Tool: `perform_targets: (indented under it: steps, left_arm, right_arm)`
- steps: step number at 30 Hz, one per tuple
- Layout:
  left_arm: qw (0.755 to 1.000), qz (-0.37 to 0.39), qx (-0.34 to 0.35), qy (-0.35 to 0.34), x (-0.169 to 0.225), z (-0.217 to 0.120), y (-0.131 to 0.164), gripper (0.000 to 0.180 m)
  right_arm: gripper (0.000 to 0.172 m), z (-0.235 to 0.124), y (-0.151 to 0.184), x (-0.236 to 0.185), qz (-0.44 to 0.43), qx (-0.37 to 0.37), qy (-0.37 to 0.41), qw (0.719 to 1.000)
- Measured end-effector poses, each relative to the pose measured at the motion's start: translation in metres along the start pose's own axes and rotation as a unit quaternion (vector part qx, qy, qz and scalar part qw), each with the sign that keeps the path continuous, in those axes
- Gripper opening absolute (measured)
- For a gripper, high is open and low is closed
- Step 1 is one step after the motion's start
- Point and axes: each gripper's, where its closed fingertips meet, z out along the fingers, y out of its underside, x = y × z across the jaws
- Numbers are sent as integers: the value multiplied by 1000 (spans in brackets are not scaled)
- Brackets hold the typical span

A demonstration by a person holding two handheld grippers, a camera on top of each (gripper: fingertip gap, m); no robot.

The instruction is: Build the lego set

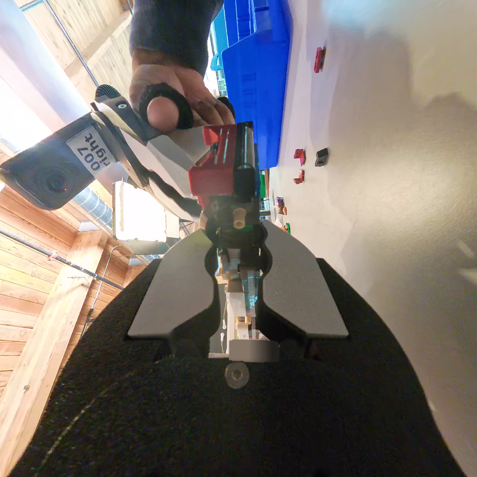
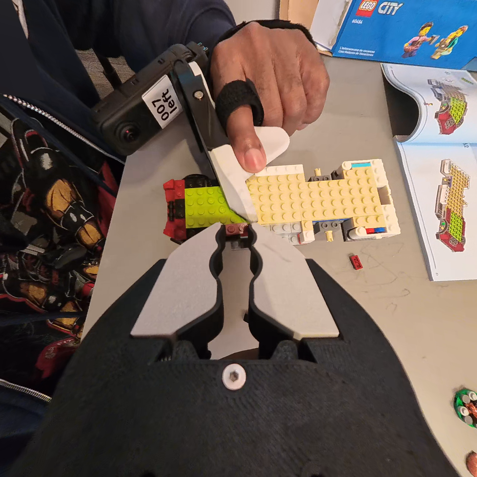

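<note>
Brick vehicle [image 2: 284,198] lay lengthwise on the grey table [image 2: 144,258], its red and lime front end near the table's left edge and its tan studded deck running to the right. Left gripper [image 2: 251,219], held in a hand [image 2: 268,85], came down across the join of lime and tan plates; its fingers were closed on the model's sides, as far as the views showed. Right gripper [image 2: 236,232] was narrowly parted, both pads against a dark red brick [image 2: 235,228] at the model's near side. Right of it a loose red brick [image 2: 355,262] lay on bare table, with an open instruction booklet [image 2: 444,180] and a blue box [image 2: 402,31] beyond.
</note>
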Motion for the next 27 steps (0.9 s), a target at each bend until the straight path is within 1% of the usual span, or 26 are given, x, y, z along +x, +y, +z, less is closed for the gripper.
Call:
perform_targets:
  steps: [7, 11, 14, 17, 19, 22, 24, 27]
  left_arm:
    - [1000, -5, 0, -3, -1, -1, 0, 28]
    - [1000, -7, -6, 8, 3, -1, 3, 28]
    - [1000, -14, -11, 17, 5, -2, 7, 28]
    - [999, -27, -12, 26, 8, -2, 9, 28]
    - [999, -33, -17, 32, 11, -1, 11, 28]
    - [998, -39, -23, 38, 14, 0, 15, 28]
    - [998, -39, -26, 38, 15, 1, 16, 28]
    - [998, -31, -34, 39, 16, 1, 18, 28]
  right_arm:
    - [18, -1, -1, -1, 8, 7, 0, 1000]
    - [24, -8, 8, 4, 9, 2, 22, 1000]
    - [25, -25, 31, 11, 36, -4, 61, 997]
    - [25, -43, 71, 21, 82, -34, 125, 988]
    - [25, -48, 94, 24, 106, -51, 154, 981]
    - [25, -42, 107, 36, 134, -65, 182, 972]
    - [25, -29, 107, 46, 128, -75, 185, 972]
    - [29, -7, 108, 64, 155, -94, 177, 967]
